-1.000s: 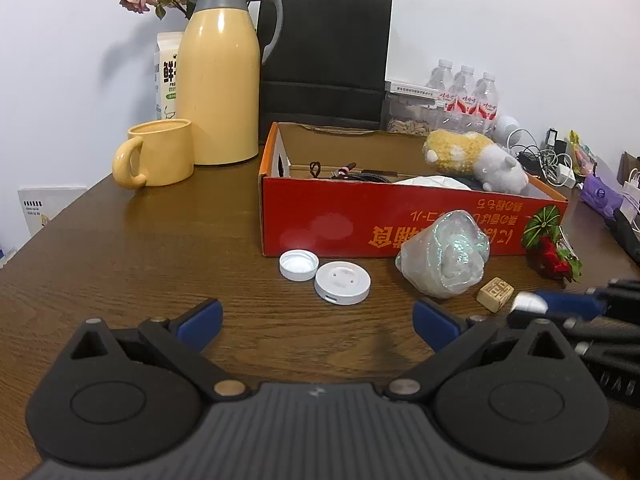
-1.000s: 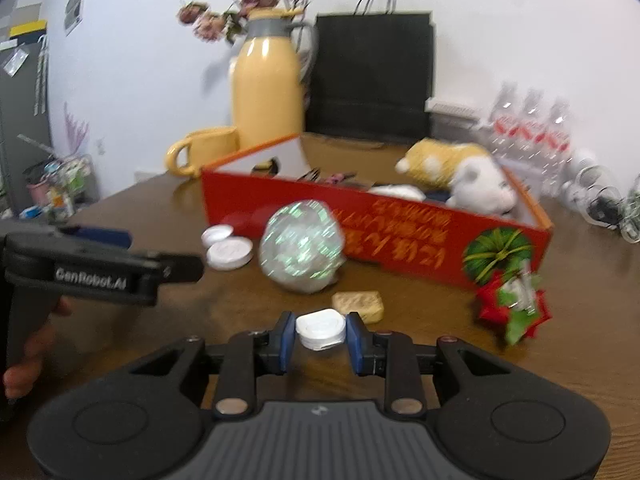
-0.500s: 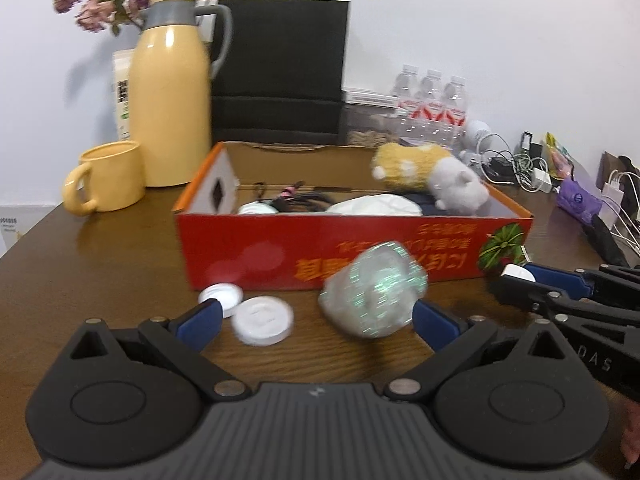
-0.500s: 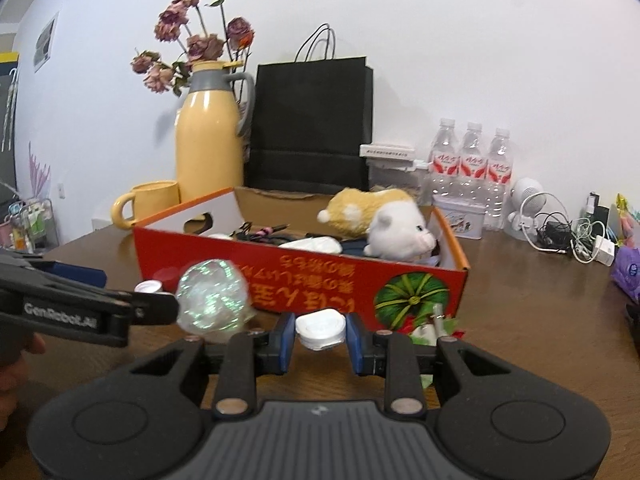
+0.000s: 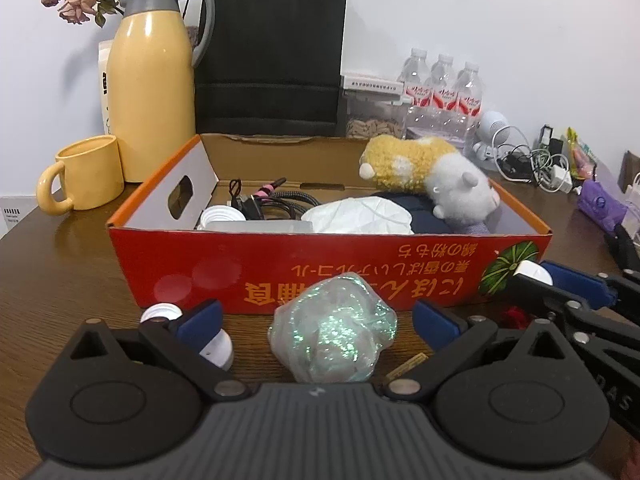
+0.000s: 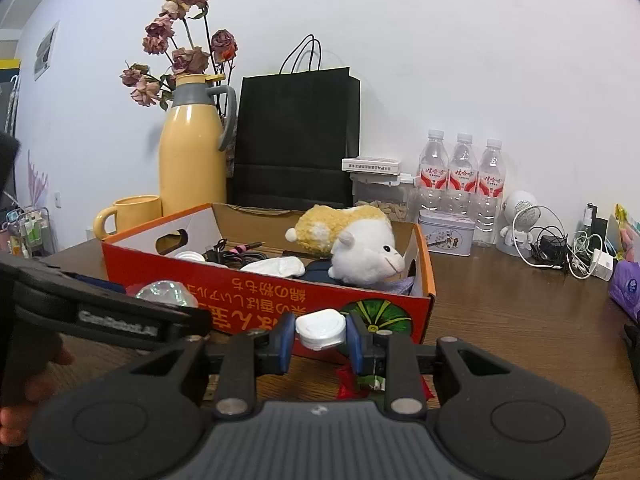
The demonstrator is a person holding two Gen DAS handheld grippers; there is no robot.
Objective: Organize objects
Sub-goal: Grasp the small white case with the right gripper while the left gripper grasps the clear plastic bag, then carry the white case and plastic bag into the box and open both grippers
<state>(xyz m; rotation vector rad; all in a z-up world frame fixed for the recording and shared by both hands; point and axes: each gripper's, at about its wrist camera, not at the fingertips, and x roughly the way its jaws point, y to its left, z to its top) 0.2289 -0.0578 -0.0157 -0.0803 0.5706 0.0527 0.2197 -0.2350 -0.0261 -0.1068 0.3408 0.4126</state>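
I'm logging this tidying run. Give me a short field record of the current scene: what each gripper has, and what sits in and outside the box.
right gripper: jaws shut on small white case
left gripper: jaws open, iridescent bundle between them, untouched
red box: plush toy, cables, white cloth inside
table: white cap left of the bundle

A plain white wall (image 6: 460, 60) rises behind the dark wooden table (image 6: 520, 320).

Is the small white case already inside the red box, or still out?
Out: the right gripper holds the white case before the red box.
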